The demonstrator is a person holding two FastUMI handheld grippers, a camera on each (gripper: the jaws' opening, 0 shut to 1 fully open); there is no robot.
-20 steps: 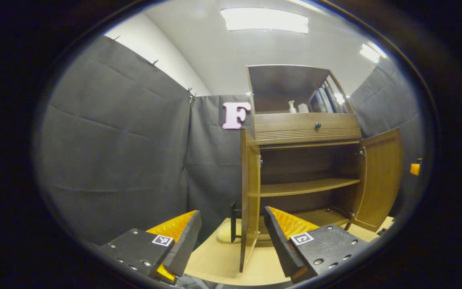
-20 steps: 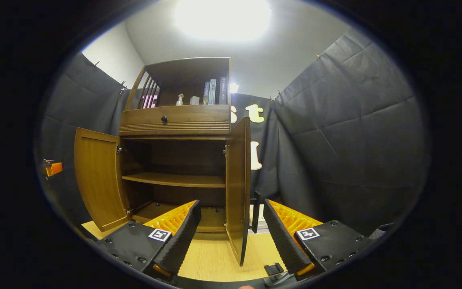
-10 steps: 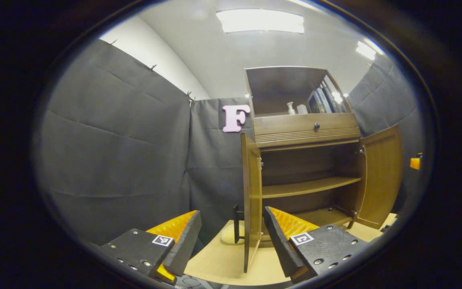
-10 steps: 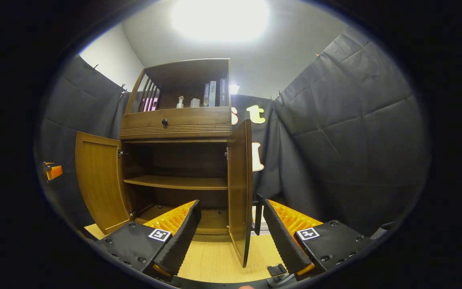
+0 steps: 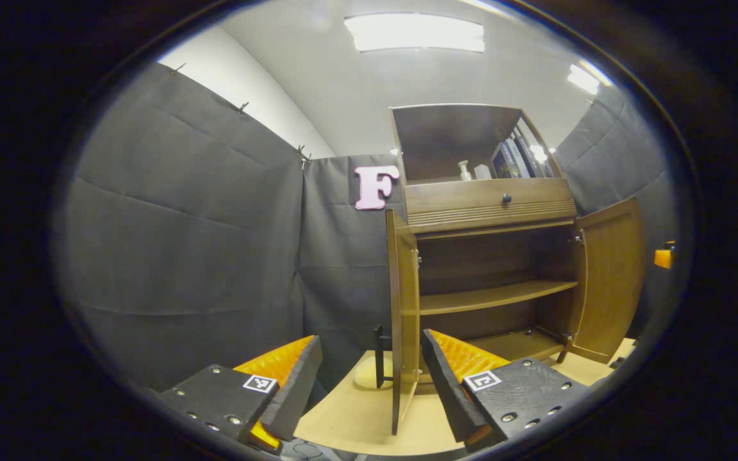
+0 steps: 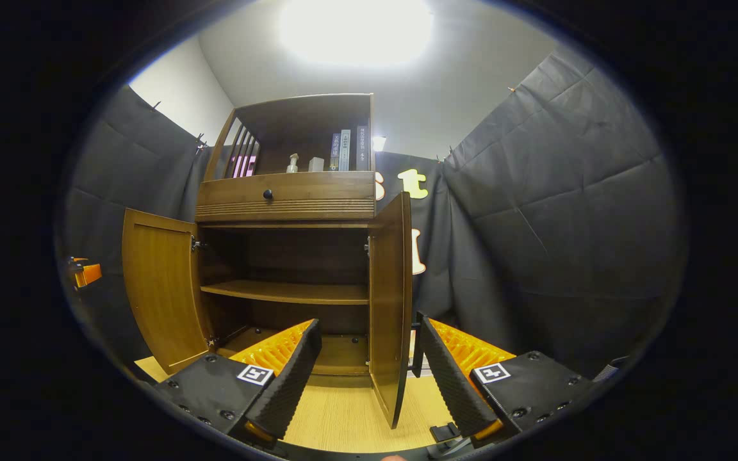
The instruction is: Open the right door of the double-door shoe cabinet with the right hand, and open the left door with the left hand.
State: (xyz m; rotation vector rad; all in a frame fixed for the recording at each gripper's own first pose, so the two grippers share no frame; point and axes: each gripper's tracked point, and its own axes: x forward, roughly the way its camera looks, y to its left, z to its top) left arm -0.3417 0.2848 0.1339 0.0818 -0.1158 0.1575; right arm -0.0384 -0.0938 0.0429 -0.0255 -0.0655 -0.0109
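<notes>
The brown wooden shoe cabinet (image 5: 489, 203) stands with both lower doors swung open. In the left gripper view the left door (image 5: 403, 301) is edge-on, its black handle (image 5: 379, 356) on the outer side, and the right door (image 5: 611, 282) stands wide. My left gripper (image 5: 369, 368) is open, with the left door's edge showing in the gap, untouched. In the right gripper view the right door (image 6: 389, 307) is edge-on with its handle (image 6: 416, 351) behind it. My right gripper (image 6: 369, 362) is open and holds nothing. The left door (image 6: 161, 288) hangs open at the left.
Inside is one bare shelf (image 6: 286, 292). A drawer with a black knob (image 6: 268, 193) sits above, with books (image 6: 346, 148) and a small bottle (image 6: 292, 162) in the top niche. The cabinet stands on a pale wooden floor board (image 6: 337, 416). Black cloth walls close in on both sides.
Both doors' edges have drifted slightly in the views, the right door a little farther right. Both grippers stay open and have shifted only slightly.
</notes>
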